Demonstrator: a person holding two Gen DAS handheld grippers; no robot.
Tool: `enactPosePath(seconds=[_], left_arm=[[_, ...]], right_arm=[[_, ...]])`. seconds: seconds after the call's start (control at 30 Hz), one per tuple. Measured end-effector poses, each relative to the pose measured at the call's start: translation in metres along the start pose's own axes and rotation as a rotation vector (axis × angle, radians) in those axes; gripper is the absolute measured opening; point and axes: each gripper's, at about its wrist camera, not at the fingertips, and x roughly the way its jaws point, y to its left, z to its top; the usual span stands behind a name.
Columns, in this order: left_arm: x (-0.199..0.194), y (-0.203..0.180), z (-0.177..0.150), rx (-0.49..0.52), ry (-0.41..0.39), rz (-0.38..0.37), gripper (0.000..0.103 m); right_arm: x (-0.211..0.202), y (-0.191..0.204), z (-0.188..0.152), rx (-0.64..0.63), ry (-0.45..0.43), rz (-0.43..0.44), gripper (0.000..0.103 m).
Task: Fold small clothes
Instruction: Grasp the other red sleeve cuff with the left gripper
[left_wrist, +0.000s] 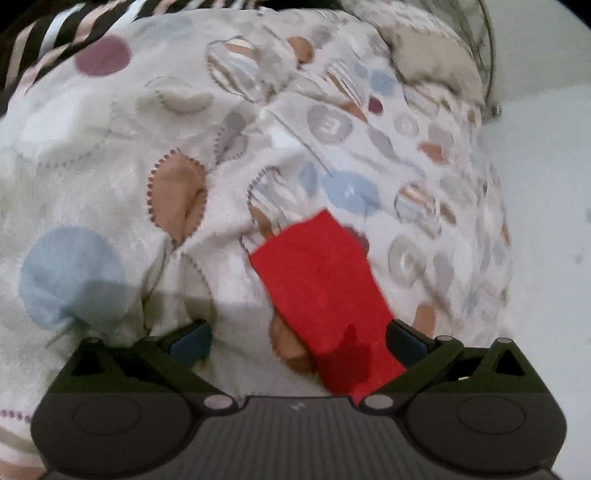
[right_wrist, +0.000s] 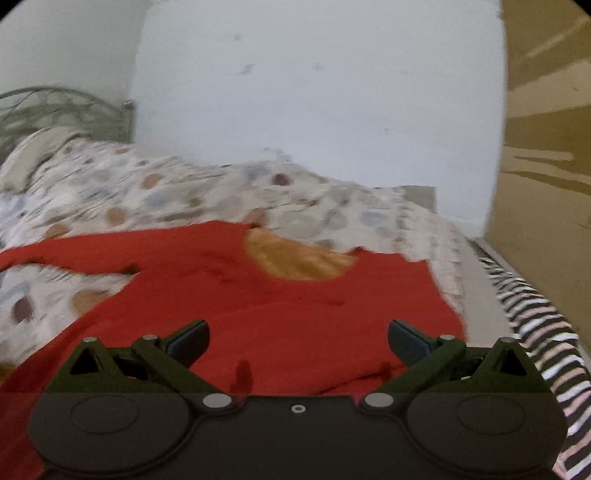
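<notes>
Left wrist view, left to right: a striped black, pink and white cloth occupies the upper left corner; a white blanket printed with blue, brown and maroon dots fills most of the frame. The left gripper sits at the bottom centre, jaws spread wide, holding nothing. A strip of the red garment, probably a sleeve, runs from centre frame down to the lower right, ending beside the right-hand finger; contact cannot be confirmed. A pillow and a metal bed frame lie at the upper right. Right wrist view: the metal headboard is at upper left, the dotted blanket across the middle. The red garment lies spread flat on the blanket, neckline toward upper centre, a sleeve extending to the left edge. The right gripper hovers above its lower portion, jaws spread, empty. A brown wall and striped cloth occupy the right.
</notes>
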Motion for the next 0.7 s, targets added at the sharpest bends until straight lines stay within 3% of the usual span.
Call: enactPosePath(seconds=[0.07, 0.13, 0.2, 0.23, 0.3, 0.37, 0.5, 0.57, 0.63, 0.7], left_arm=[[-0.001, 0.004, 0.0, -0.021, -0.027, -0.038, 0.098], [-0.004, 0.005, -0.003, -0.029, -0.069, -0.067, 0.082], [-0.006, 0.005, -0.005, -0.021, -0.096, -0.055, 0.059], [-0.007, 0.005, -0.006, -0.017, -0.114, -0.061, 0.052], [-0.009, 0.003, -0.01, 0.003, -0.15, -0.076, 0.023], [-0.007, -0.004, -0.01, 0.061, -0.155, -0.101, 0.017], [0.009, -0.02, -0.006, 0.115, -0.095, -0.116, 0.018], [0.01, -0.022, -0.007, 0.12, -0.104, -0.089, 0.017], [0.005, -0.026, -0.01, 0.137, -0.138, -0.092, 0.0], [-0.008, -0.036, -0.015, 0.198, -0.198, -0.124, 0.0]], right_arm=[[-0.002, 0.012, -0.005, -0.034, 0.006, 0.004, 0.102], [-0.004, 0.021, -0.011, -0.066, 0.018, 0.006, 0.102], [-0.006, 0.026, -0.016, -0.081, 0.03, 0.005, 0.102], [-0.007, 0.027, -0.017, -0.081, 0.034, 0.006, 0.102], [-0.007, 0.027, -0.02, -0.074, 0.039, 0.008, 0.102], [-0.007, 0.027, -0.019, -0.07, 0.04, 0.005, 0.102], [-0.007, 0.028, -0.022, -0.065, 0.046, 0.002, 0.102], [-0.007, 0.028, -0.023, -0.066, 0.046, 0.003, 0.102], [-0.007, 0.028, -0.024, -0.064, 0.046, 0.002, 0.102], [-0.006, 0.028, -0.026, -0.065, 0.046, -0.002, 0.102]])
